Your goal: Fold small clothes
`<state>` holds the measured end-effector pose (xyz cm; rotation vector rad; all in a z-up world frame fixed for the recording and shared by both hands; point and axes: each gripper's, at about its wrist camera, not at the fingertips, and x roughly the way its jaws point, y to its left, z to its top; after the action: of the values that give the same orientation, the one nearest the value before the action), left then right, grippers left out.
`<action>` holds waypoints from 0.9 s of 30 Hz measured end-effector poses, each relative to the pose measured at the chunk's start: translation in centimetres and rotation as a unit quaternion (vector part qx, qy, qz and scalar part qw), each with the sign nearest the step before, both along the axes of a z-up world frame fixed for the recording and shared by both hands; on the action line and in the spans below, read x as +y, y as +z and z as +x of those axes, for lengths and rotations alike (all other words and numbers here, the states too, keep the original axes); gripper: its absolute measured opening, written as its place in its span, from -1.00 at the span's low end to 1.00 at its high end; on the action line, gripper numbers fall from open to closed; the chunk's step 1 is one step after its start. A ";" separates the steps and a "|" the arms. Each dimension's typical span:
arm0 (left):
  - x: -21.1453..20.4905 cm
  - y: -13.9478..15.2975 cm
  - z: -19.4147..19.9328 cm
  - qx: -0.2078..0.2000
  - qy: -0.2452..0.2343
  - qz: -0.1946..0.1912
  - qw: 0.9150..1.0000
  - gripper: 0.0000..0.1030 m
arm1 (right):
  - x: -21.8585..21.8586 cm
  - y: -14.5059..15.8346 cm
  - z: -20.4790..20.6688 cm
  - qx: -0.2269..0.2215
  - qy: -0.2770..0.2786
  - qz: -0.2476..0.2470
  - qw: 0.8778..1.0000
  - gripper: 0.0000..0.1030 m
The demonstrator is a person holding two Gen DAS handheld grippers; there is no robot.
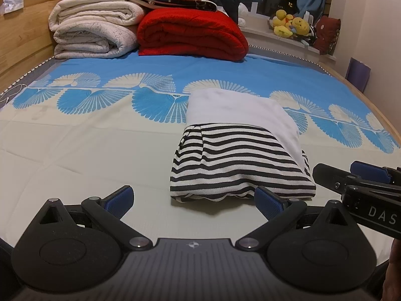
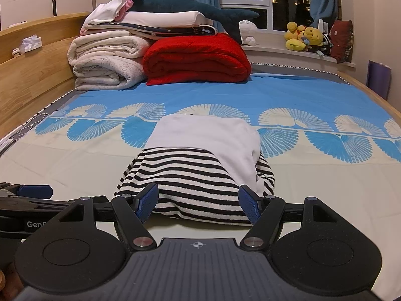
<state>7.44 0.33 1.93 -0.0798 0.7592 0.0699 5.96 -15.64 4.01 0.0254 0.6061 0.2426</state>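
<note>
A folded black-and-white striped garment (image 1: 238, 165) lies on the bed sheet (image 1: 87, 155) with a folded white garment (image 1: 240, 110) on its far part. My left gripper (image 1: 194, 202) is open and empty, just short of the stripes' near left edge. My right gripper (image 2: 199, 204) is open and empty, its fingers either side of the striped garment's near edge (image 2: 195, 188); the white garment (image 2: 208, 138) lies beyond. The right gripper also shows at the right in the left wrist view (image 1: 351, 180), and the left gripper at the left in the right wrist view (image 2: 30, 195).
Folded cream blankets (image 1: 92, 30) and a red blanket (image 1: 190, 35) are stacked at the head of the bed, with a plush shark (image 2: 190, 5) on top. A wooden headboard (image 2: 37, 60) runs along the left. Plush toys (image 2: 303, 37) sit on the windowsill.
</note>
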 end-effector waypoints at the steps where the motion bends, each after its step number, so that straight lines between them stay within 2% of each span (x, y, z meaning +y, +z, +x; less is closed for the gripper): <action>1: 0.0 0.0 0.0 0.000 0.000 0.000 1.000 0.99 | 0.0 0.0 0.0 0.000 0.000 0.000 1.000 0.40; 27: 0.1 -0.3 0.0 0.001 -0.001 0.000 1.000 0.99 | 0.1 0.0 -0.1 0.000 0.003 0.000 1.000 0.40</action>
<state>7.39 0.47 1.65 -0.0795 0.7622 0.0686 5.84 -15.53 3.97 0.0244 0.6066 0.2487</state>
